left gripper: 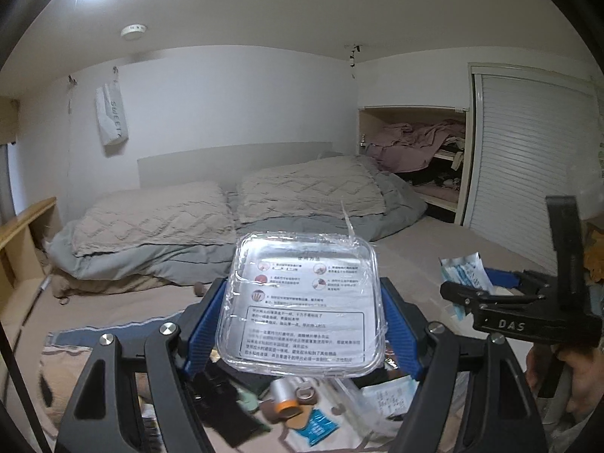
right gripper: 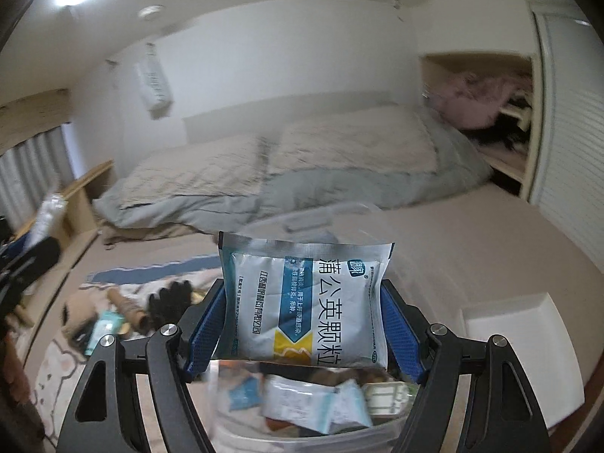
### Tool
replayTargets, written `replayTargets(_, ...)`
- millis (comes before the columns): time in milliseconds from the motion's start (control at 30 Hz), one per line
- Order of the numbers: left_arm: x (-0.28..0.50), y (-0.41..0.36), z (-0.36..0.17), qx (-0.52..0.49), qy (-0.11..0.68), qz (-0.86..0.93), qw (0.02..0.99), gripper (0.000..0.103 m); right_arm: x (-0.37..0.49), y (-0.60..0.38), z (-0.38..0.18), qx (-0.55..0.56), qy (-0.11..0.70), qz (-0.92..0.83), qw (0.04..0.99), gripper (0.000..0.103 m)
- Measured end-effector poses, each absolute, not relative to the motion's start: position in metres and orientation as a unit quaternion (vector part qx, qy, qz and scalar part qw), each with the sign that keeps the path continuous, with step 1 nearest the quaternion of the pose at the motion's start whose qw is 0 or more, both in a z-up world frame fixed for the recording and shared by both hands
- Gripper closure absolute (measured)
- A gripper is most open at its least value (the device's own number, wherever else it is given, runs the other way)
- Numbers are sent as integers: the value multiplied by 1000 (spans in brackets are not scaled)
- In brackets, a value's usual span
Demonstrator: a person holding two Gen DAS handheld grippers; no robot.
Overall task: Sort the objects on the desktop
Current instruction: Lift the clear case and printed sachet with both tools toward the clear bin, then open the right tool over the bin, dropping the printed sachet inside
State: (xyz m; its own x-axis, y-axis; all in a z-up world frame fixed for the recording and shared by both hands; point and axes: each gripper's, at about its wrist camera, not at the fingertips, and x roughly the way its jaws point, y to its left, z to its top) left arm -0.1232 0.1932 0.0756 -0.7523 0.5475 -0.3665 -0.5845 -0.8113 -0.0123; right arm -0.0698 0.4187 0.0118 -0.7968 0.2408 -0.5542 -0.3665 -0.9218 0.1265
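The left gripper [left gripper: 302, 317] is clamped on a clear plastic box [left gripper: 302, 302], its blue pads [left gripper: 205, 324] pressed against both sides; the box is held up in the air with a printed instruction sheet showing through its face. Below it lies a jumble of small things on a patterned blanket [left gripper: 75, 343]: a silver tube with an orange band [left gripper: 285, 396], a blue packet [left gripper: 317, 424], white paper packets [left gripper: 389, 396].

The right gripper [right gripper: 304, 321] grips a white and blue medicine sachet [right gripper: 305, 302] between its blue pads [right gripper: 205, 328], also lifted clear. Under it sits a clear bin [right gripper: 302, 438] holding more sachets and packets. A white tray [right gripper: 528, 339] lies to its right on the bed [right gripper: 453, 234]. Farther off on the blanket are a cardboard tube [right gripper: 128, 307] and a teal bottle [right gripper: 100, 330]. Grey pillows [left gripper: 151, 215] lie at the head of the bed
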Motion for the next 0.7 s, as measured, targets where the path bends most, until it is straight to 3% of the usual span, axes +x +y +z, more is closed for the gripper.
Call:
replayTargets(333, -149, 231, 29, -233, 35, 920, 314, 26, -93, 446, -38, -350, 146, 908, 179, 26)
replayTargets(700, -140, 261, 3, -239, 75, 910, 330, 26, -101, 454, -73, -422, 148, 875, 184, 26)
